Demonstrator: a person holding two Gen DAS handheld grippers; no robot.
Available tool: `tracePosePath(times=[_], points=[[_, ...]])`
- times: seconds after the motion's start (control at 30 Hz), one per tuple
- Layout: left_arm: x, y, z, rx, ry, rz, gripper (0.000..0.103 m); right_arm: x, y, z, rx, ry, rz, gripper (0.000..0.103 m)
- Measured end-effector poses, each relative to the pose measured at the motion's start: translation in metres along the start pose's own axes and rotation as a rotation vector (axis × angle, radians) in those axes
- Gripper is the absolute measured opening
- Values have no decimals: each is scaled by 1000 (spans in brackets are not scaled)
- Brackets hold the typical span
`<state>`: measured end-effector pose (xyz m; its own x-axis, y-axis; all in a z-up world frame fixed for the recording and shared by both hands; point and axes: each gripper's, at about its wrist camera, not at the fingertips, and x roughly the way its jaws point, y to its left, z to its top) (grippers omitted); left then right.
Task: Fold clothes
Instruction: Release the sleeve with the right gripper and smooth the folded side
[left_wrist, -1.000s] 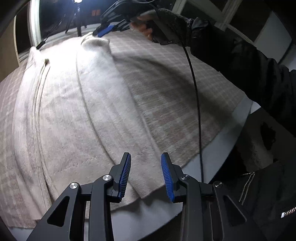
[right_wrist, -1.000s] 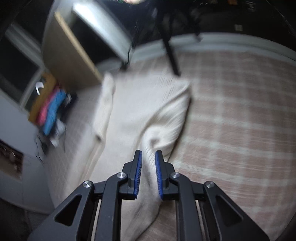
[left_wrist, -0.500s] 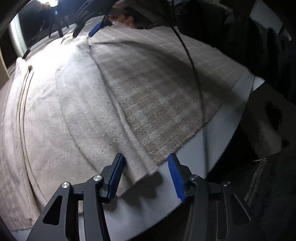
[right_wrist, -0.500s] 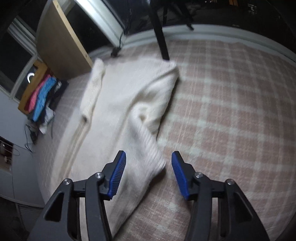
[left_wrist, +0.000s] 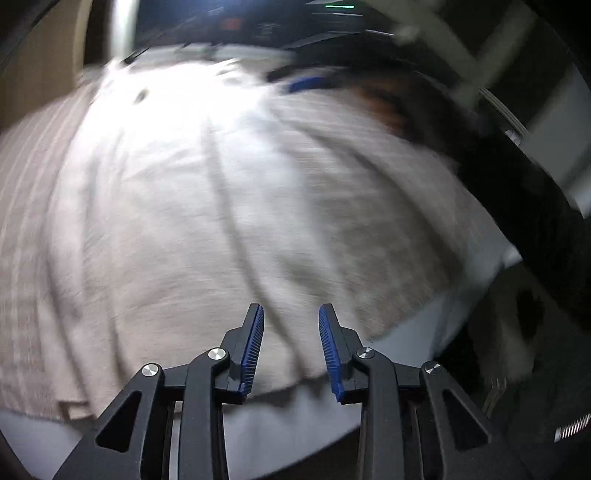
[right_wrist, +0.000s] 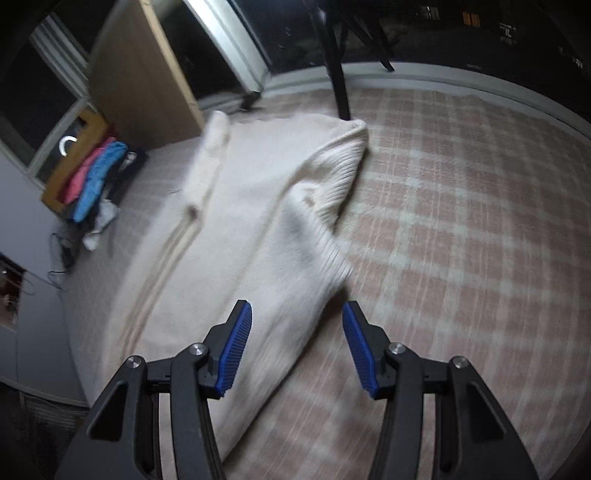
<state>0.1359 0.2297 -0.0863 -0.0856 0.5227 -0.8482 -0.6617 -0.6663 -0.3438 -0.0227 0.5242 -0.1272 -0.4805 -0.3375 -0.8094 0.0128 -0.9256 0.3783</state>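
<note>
Sweater: a cream knitted sweater (right_wrist: 236, 236) lies spread flat on a pink checked blanket (right_wrist: 461, 229), with one long side already turned in over the body.
Folded flap: the ribbed sleeve (right_wrist: 314, 236) runs along the sweater's edge nearest the bare blanket; it lies slightly bunched, not yet smooth.
Right tongs: the right gripper (right_wrist: 297, 343) hangs over the lower end of that flap with its jaws about half open; the knit shows between the blue pads (right_wrist: 234, 345) but nothing is pinched.
Left tongs: the left gripper (left_wrist: 291, 347) hovers over the sweater's hem near the blanket's edge; its jaws are closing, fabric lies under the gap, and the blurred view shows no pinch yet.
Step in hand: probably taking hold of the near hem for the next fold.
How to do it well: bring the pads low enough to catch both layers of knit, close fully before lifting, and take both ends level so the flap stays put.
Risk: soft knit stretches and slides; a shallow pinch may lift only the top layer.
Surroundings: a pile of bright clothes (right_wrist: 94, 177) sits well apart, off the blanket.
</note>
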Motion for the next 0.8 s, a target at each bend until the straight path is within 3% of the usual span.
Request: tracePosePath(times=[0.1, 0.27, 0.3, 0.33, 0.4, 0.5, 0.63, 0.7, 0.8], points=[[14, 2, 8, 33, 40, 44, 29, -8, 8, -17, 3, -3, -2, 51], [26, -15, 16, 140, 40, 74, 29, -17, 9, -39, 19, 1, 9, 51], [29, -18, 19, 156, 38, 78, 25, -20, 8, -41, 23, -2, 5, 51], [30, -18, 20, 164, 36, 78, 12, -23, 7, -44, 29, -7, -1, 51], [30, -18, 21, 174, 33, 76, 4, -27, 3, -47, 46, -18, -7, 51], [14, -8, 23, 165, 23, 59, 3, -34, -3, -49, 71, -29, -14, 51], [-9, 6, 27, 141, -25, 130, 3, -40, -6, -51, 77, -30, -14, 51], [-3, 16, 28, 132, -6, 151, 4, -40, -4, -53, 71, -25, -11, 51], [5, 25, 29, 121, 63, 205, 15, -36, 1, -53, 48, -7, -3, 51]])
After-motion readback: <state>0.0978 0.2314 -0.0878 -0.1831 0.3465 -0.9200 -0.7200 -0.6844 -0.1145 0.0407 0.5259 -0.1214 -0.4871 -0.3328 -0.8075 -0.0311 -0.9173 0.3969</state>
